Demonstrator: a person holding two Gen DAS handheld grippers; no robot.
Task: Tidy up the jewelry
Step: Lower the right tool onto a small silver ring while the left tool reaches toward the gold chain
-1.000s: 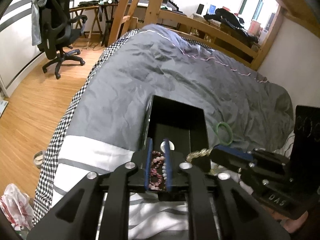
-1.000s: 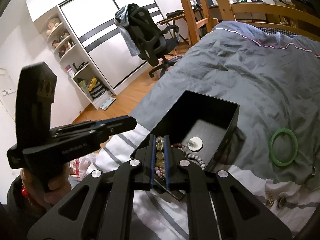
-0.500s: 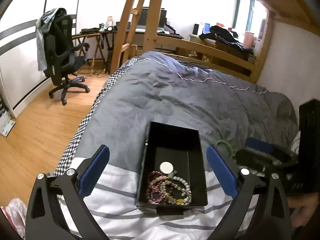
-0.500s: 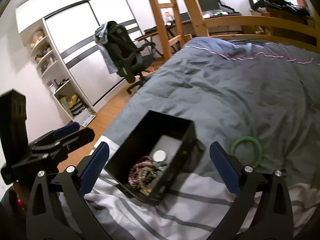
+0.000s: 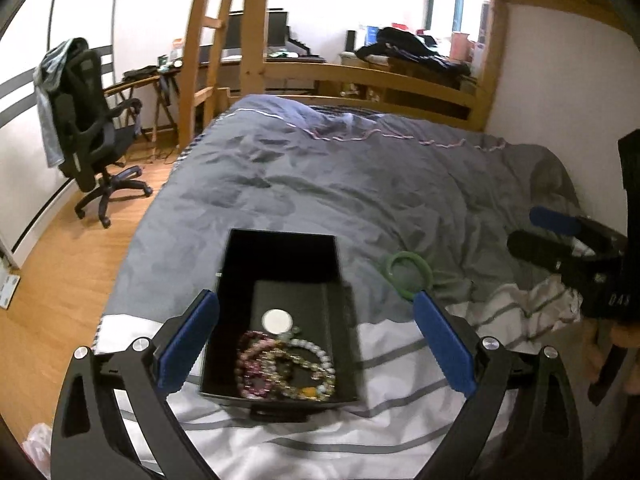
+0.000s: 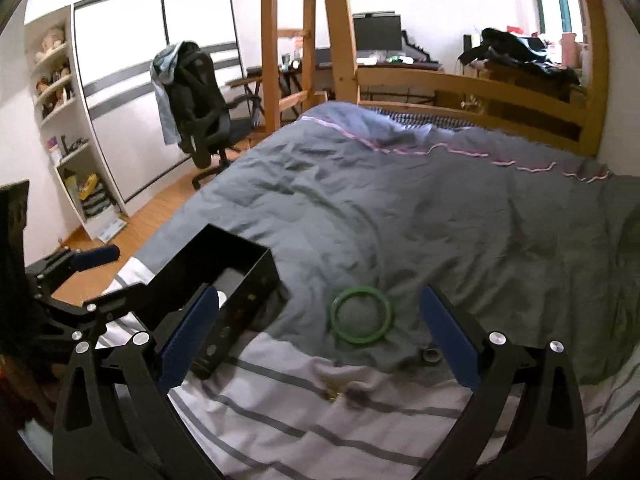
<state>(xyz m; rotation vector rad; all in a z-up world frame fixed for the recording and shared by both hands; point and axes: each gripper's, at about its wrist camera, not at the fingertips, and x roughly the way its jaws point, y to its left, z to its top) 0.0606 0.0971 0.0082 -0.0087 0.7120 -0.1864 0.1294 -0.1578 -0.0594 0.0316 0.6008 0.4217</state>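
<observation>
An open black box (image 5: 280, 256) sits on the bed and also shows in the right wrist view (image 6: 240, 268). Inside lie several bead bracelets (image 5: 280, 364) and a white round disc (image 5: 277, 320). A green bangle (image 5: 406, 272) lies on the grey duvet right of the box; it shows in the right wrist view (image 6: 362, 314) too. A small ring (image 6: 431, 355) and small gold pieces (image 6: 334, 394) lie near the bangle. My left gripper (image 5: 314, 344) is open and empty above the box. My right gripper (image 6: 318, 334) is open and empty above the bangle.
The bed has a grey duvet (image 5: 360, 184) and a white striped sheet (image 5: 312, 440) at the near end. A wooden bed rail (image 5: 380, 80) runs along the far end. An office chair (image 5: 92, 128) stands on the wooden floor at left. White shelves (image 6: 68, 128) stand by the wall.
Both grippers were shut on bead bracelets over the box a second ago. They opened, the bracelets now lie in the box, and both grippers have pulled back; the right one swung towards the bangle.
</observation>
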